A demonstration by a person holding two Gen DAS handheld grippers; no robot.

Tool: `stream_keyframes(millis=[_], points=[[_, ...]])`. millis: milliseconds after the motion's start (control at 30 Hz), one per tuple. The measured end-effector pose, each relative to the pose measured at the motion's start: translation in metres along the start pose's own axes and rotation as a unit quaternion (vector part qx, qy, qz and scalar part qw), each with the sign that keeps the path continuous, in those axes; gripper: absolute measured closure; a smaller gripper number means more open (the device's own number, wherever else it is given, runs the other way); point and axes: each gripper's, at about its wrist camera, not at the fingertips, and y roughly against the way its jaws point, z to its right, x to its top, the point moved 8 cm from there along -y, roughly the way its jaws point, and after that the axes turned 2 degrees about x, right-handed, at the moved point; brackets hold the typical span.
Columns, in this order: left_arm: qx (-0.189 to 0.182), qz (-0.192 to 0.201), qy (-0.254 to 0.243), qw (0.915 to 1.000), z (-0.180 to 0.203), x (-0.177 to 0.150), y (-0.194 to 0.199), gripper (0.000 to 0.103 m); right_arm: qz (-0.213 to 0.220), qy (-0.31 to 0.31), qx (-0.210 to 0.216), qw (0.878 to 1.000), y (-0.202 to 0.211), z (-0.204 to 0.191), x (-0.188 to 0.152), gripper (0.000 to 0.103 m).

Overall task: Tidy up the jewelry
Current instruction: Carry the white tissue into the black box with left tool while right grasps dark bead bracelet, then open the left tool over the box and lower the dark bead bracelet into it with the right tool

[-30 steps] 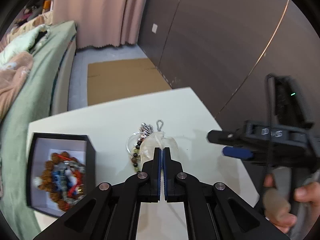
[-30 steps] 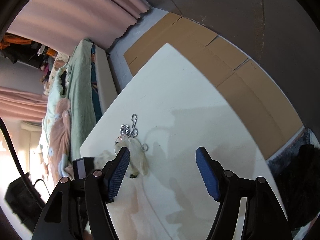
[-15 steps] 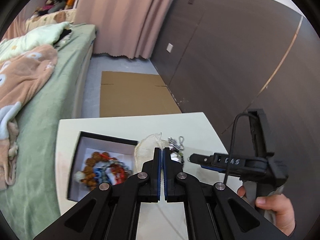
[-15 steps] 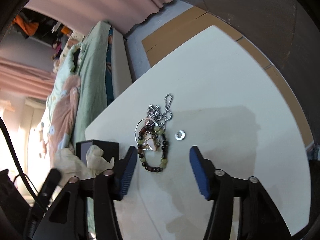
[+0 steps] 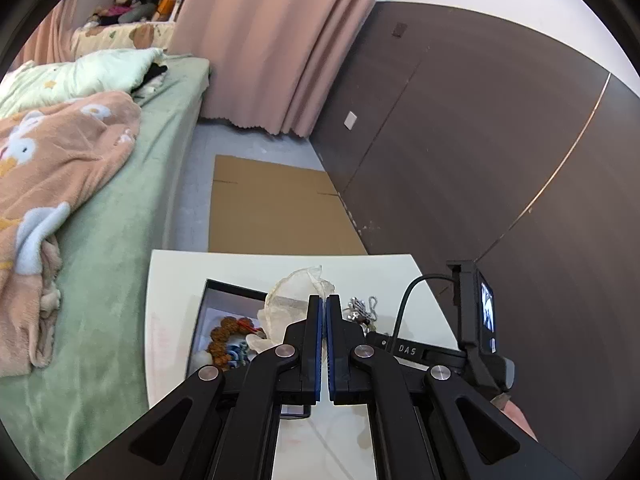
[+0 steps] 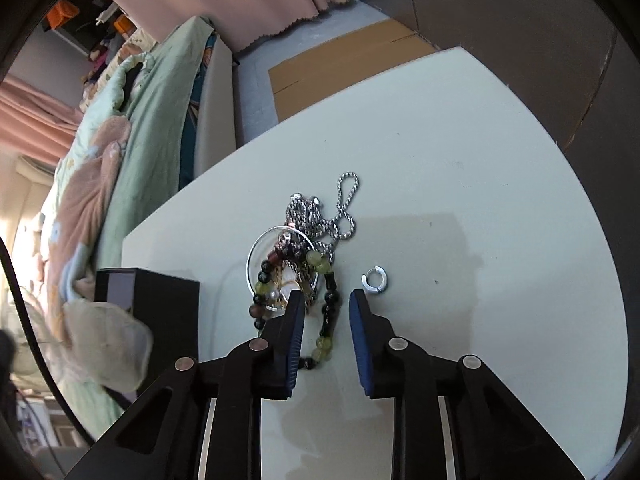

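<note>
Right gripper: the black two-finger right gripper with blue pads (image 6: 323, 300) points steeply down at the white table (image 6: 460, 184); its jaws are closing, with part of the green and dark beaded bracelet (image 6: 326, 312) lying between them, the pads not yet pressing on it.
Left gripper: the black left gripper with blue pads (image 5: 323, 304) has its jaws pressed together, pinching the edge of a translucent, crumpled plastic pouch (image 5: 286, 304) that hangs over the box.
Beaded bracelet: lies on the table just ahead of the right fingertips, tangled with a thin silver bangle (image 6: 256, 256).
Silver ring: a small open silver ring (image 6: 375, 279) lies alone on the table, just right of the bracelet, near the right pad.
Chain: a silver rope-link chain (image 6: 340, 216) is heaped just beyond the bracelet, touching the pile.
Box: an open black square box with pale lining (image 5: 224, 304) stands on the table's left part, holding brown, blue and red beaded pieces (image 5: 230, 340).
Floor: a flat sheet of brown cardboard (image 5: 272, 208) lies beyond the table.
Bed: a green-covered bed (image 5: 132, 184) with a peach blanket stands left of the table.
Far end: pink curtains (image 5: 280, 40) hang beside a dark panelled wall (image 5: 480, 140).
</note>
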Motion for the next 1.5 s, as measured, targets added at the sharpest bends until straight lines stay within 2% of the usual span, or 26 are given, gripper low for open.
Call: stream_keyframes(millis=[133, 200, 333, 567, 767, 800, 867, 933, 1000, 1233, 1500], points=[[0.005, 0.002, 0.008, 0.9999, -0.007, 0.002, 0.001, 0.102, 0.011, 0.017, -0.018, 1.000, 0.001, -0.001, 0.000, 0.084], [0.009, 0.002, 0.010, 0.9999, -0.010, 0.002, 0.001, 0.102, 0.014, 0.024, -0.013, 1.000, 0.003, -0.001, -0.001, 0.090], [0.017, -0.002, 0.008, 0.9998, -0.013, 0.000, -0.001, 0.102, 0.013, 0.028, -0.005, 1.000, 0.006, 0.002, -0.003, 0.093], [0.027, -0.011, 0.016, 0.9994, -0.024, -0.003, -0.008, 0.102, 0.042, 0.025, 0.042, 0.998, 0.032, -0.008, 0.002, 0.094], [0.028, -0.042, 0.045, 0.9977, -0.034, -0.007, -0.022, 0.099, 0.071, 0.025, 0.084, 0.994, 0.052, -0.021, 0.008, 0.094], [0.028, -0.045, 0.048, 0.9974, -0.035, -0.008, -0.023, 0.096, 0.073, 0.025, 0.088, 0.993, 0.054, -0.022, 0.009, 0.094], [0.030, -0.050, 0.051, 0.9970, -0.037, -0.010, -0.025, 0.079, 0.079, 0.023, 0.099, 0.992, 0.058, -0.026, 0.011, 0.094], [0.032, -0.043, 0.053, 0.9972, -0.037, -0.010, -0.023, 0.039, 0.085, 0.019, 0.112, 0.990, 0.064, -0.027, 0.011, 0.094], [0.035, -0.027, 0.052, 0.9976, -0.037, -0.007, -0.018, 0.029, 0.093, 0.017, 0.123, 0.988, 0.069, -0.032, 0.014, 0.094], [0.035, -0.036, 0.059, 0.9970, -0.041, -0.008, -0.022, 0.029, 0.122, 0.011, 0.178, 0.976, 0.090, -0.043, 0.018, 0.094], [0.036, -0.036, 0.067, 0.9965, -0.050, -0.004, -0.021, 0.026, 0.134, 0.021, 0.247, 0.959, 0.106, -0.071, 0.014, 0.094]])
